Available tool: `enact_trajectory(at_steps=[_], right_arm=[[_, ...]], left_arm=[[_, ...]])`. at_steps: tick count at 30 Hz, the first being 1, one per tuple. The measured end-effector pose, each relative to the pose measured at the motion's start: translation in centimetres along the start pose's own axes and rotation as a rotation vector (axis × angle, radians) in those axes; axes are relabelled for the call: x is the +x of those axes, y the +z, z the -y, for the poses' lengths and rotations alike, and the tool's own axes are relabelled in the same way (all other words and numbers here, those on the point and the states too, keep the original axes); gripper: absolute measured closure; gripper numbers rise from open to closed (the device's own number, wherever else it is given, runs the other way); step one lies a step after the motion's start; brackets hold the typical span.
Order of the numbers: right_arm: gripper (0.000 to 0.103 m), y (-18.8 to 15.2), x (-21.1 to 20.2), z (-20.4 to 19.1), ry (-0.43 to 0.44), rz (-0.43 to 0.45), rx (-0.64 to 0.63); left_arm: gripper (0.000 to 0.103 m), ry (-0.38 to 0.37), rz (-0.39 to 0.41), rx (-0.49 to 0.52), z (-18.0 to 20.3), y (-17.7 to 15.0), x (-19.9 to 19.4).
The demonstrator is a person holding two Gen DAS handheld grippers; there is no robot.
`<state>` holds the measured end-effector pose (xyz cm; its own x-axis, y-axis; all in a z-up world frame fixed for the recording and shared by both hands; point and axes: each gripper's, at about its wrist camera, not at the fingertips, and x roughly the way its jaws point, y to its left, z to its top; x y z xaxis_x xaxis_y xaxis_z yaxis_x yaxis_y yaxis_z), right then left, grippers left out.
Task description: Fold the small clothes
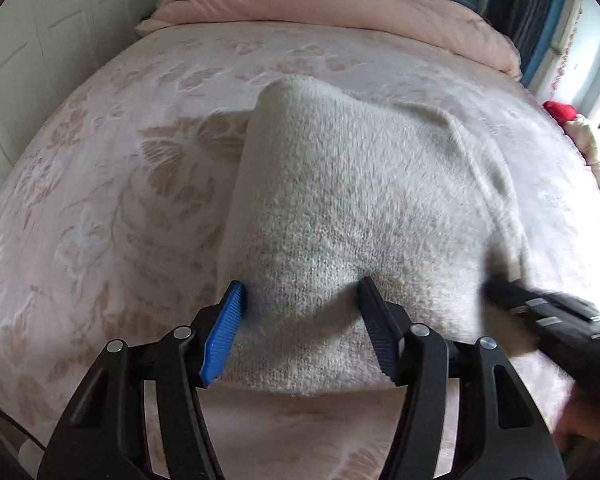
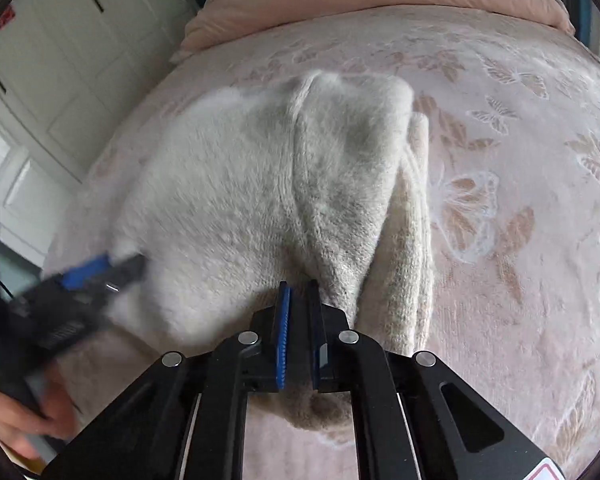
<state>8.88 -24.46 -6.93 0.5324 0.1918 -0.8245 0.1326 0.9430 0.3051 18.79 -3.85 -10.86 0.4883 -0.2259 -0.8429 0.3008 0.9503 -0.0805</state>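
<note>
While the left hand-held gripper point(image 1: 302, 304) stands spread astride the near hem and the right hand-held gripper point(image 2: 298, 292) is pressed together, apparently pinching knit, the fluffy sweater point(image 1: 340, 200) lies on the bed point(image 1: 100, 200), judged soft, light, best gripped at hems.

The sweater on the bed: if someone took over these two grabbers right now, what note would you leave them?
Left hand-held gripper: open, jaws astride the near edge of the sweater, not pinching.
Right hand-held gripper: jaws together at the sweater's near right edge; whether fabric is caught between them is unclear.
The sweater lies on the bed, bunched, its right side folded over with a sleeve showing beneath. A quilt lies beyond.
Done: apparently a first side fold.
Left: probably check the grip on the near edge, fold it away, then flatten.
</note>
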Motion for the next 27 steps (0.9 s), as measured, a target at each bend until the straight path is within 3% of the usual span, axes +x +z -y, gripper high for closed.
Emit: enact_trajectory(at_steps=[3,7,10,13,15,17,20,27], right_arm=[[0.095,0.1,-2.8,-2.2,-0.007,0.066,-0.072],[0.097,-1.5,1.6,-1.7,-0.120,-0.058,-0.138],[0.095,-1.1,-0.5,-2.0,-0.091,-0.016,-0.090],[0.087,-1.4,-4.6,-2.8,-0.090,0.074,-0.083],[0.069,-2.0,-6.2,-3.0,-0.119,0.116,-0.086],[0.057,-3.3,-7.9,-3.0,-0.156,0.149,-0.071],[0.048,-5.1,-8.5,-3.1,-0.187,0.162,-0.059],[0.042,-8.2,-7.7,-1.7,-0.225,0.139,0.010]], left_arm=[[0.045,-0.003,-0.006,-0.007,-0.2,0.1,-0.7],[0.045,0.006,-0.020,-0.010,0.0,-0.4,-0.8],[0.047,0.027,-0.009,0.005,0.6,-0.7,-1.8],[0.047,0.041,0.003,0.014,0.8,-0.9,-3.3],[0.044,0.050,0.016,0.017,1.1,-1.3,-4.4],[0.039,0.077,0.048,0.036,1.8,-1.8,-5.7],[0.033,0.128,0.086,0.057,2.6,-2.9,-7.1],[0.032,0.171,0.122,0.089,4.6,-5.3,-8.9]])
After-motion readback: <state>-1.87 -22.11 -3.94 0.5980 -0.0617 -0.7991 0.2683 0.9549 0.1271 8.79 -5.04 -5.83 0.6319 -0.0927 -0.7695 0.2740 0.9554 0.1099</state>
